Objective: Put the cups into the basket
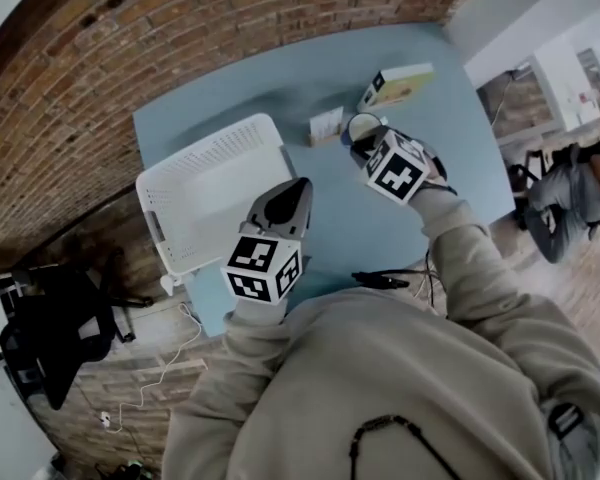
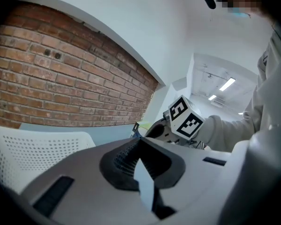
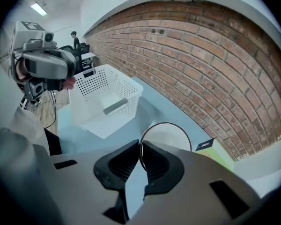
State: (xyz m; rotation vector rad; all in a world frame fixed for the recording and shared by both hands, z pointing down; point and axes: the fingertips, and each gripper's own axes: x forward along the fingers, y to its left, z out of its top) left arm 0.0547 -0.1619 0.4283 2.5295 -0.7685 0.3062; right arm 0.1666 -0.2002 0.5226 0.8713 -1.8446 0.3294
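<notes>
the right gripper (image 1: pixel 368 148) (image 3: pixel 140 146) has its jaws pinched on the near rim of a cup (image 1: pixel 362 126) (image 3: pixel 167 134), one pad inside the wall and one outside. the cup is round and open at the top, with a pale, whitish inside and a thin dark line running all the way round its lip; in the head view its outer wall looks darker than its inside. it sits over the far right part of the light blue table (image 1: pixel 380 230) (image 3: pixel 82 136), and i cannot tell whether its base touches the table. just to its left lies a small pale card (image 1: pixel 326 126), and beyond it a flat box (image 1: pixel 398 83) (image 3: pixel 223 156) with a greenish-yellow face. the white perforated basket (image 1: pixel 212 190) (image 3: pixel 107 92) (image 2: pixel 33 149) stands well apart from the cup on the left side of the table, upright, with nothing in it and a slot handle in its end wall. the left gripper (image 1: pixel 298 188) (image 2: pixel 139 142) hangs just beside the basket's near right corner, its jaws pressed together at the tips with nothing between them. a brick wall (image 1: pixel 130 48) (image 3: pixel 210 64) runs behind the table, and the person's beige sleeves (image 1: pixel 480 268) lead down to both grippers.
</notes>
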